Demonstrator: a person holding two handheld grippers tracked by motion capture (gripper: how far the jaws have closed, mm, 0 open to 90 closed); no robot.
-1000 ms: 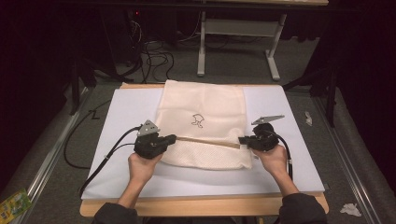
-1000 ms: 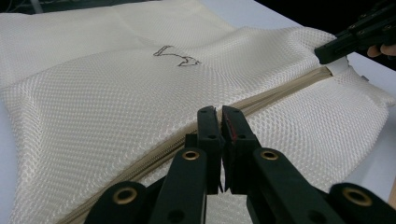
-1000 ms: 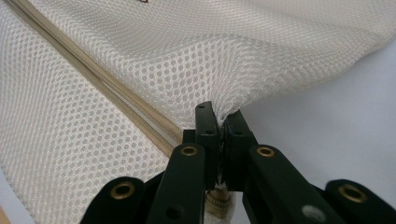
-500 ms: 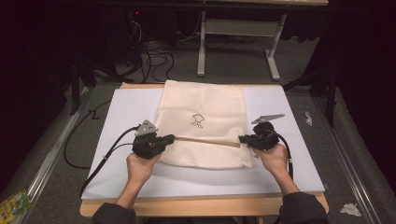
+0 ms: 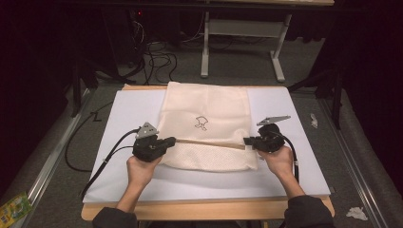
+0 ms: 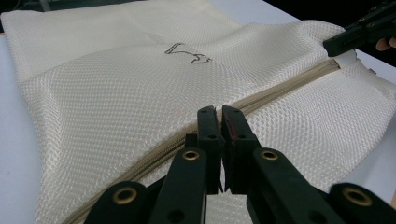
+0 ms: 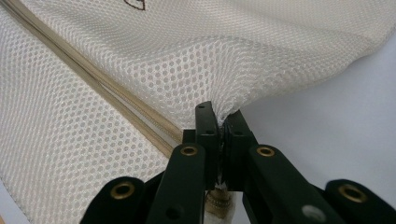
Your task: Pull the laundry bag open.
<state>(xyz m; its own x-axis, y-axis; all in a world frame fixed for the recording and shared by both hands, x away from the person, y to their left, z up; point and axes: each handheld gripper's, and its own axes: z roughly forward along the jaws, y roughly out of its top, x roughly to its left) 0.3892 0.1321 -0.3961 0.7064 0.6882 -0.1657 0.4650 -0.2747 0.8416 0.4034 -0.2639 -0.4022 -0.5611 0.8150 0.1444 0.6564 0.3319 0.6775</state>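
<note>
Cream mesh laundry bag lies flat on the white mat in the middle of the table, its tan zipper running straight across between the two grippers. The left gripper has its jaws pressed together at the zipper's left end, seemingly on the slider, though what sits between the tips I cannot make out, and the right gripper is clamped on a pinch of mesh at the zipper's right end, drawing the line taut. Judging by the closed teeth along the whole seam, the bag is braced but the zipper has not yet been run; that pull is what remains.
</note>
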